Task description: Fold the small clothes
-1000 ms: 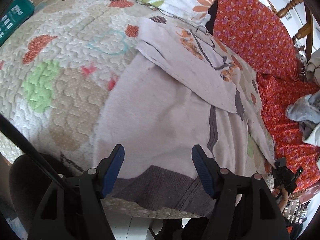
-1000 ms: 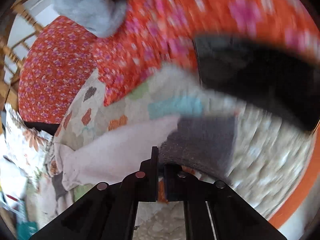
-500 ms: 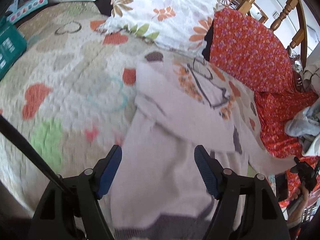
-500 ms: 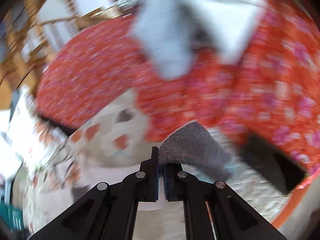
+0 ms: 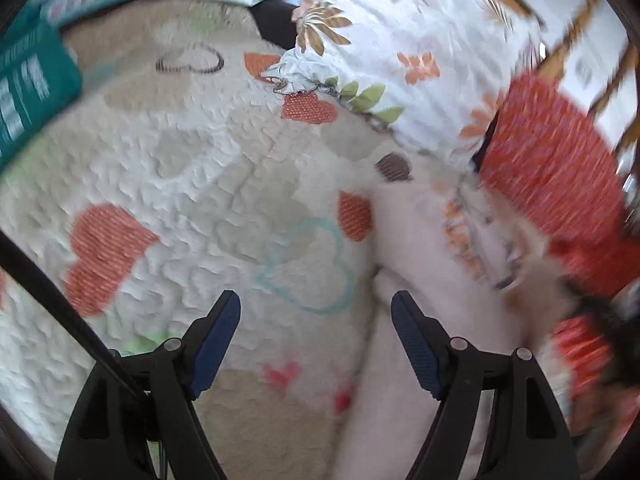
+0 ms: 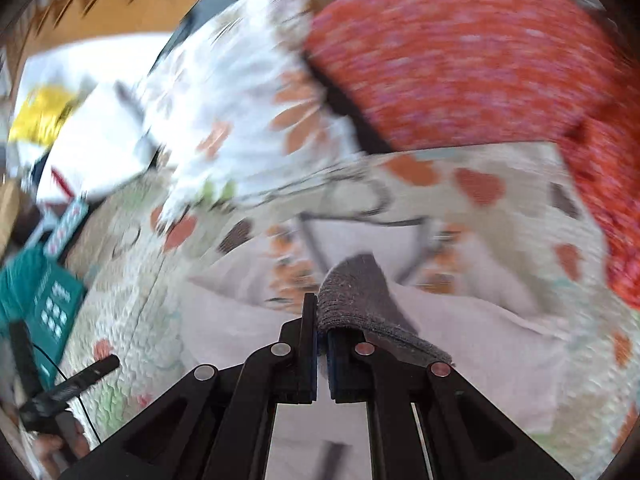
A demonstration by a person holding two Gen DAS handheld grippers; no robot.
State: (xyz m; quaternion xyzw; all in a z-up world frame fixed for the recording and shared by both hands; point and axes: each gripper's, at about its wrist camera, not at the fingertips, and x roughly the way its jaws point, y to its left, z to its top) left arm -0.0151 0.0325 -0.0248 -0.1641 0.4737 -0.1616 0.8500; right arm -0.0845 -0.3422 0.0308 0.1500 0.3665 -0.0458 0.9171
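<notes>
Leftmost, a teal basket (image 5: 28,84) sits at the edge of the quilted heart-print bedspread (image 5: 192,184). Left gripper (image 5: 316,320) hangs over bare quilt, jaws spread wide, nothing between them; its right finger overlaps the edge of the pale pink garment (image 5: 420,248), which lies flat on the bedspread toward the right. Floral pillow (image 5: 400,40) behind, red flowered cushion (image 5: 552,168) far right. Right gripper (image 6: 322,320) is pressed together, pinching the garment's grey ribbed cuff (image 6: 352,292), lifted over the pink body (image 6: 460,340). Heavy motion blur in both views.
</notes>
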